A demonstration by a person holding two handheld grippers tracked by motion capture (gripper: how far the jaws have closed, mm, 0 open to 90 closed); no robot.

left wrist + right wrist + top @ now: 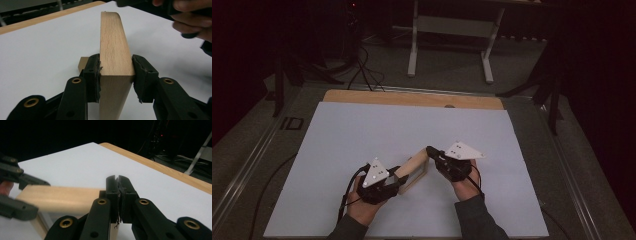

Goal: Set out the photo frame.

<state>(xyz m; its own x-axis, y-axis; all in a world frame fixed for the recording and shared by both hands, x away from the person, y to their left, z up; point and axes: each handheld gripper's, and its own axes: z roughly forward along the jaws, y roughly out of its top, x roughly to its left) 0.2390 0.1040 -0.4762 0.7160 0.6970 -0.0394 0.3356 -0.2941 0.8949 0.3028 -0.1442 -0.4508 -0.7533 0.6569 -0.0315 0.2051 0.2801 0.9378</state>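
the wooden frame sits a little toward the near edge of the white counter, between the two hands, and it looks like a light beech piece made of flat bars joined at a corner. the left tool has it by one bar: in the left gripper view that bar stands on edge between the jaws, which are opened just to the bar's thickness and press on both of its broad faces. gripping across the faces like this, near the end of the bar, would keep the frame from swivelling and lets the hand steer the whole piece — a steadying hold, by my reading, rather than a lift, though i cannot tell whether the frame's lower edge touches the counter.

the right tool meets the far end of the same bar. in the right gripper view its jaws are pressed together with hardly a slit between them, and the bar runs off to the side behind them; nothing shows pinched in the tips. shut jaws make a blunt point, so this tool seems set to nudge or brace that end — while the left one holds. whether the tips actually touch the wood is hidden by the jaws themselves.
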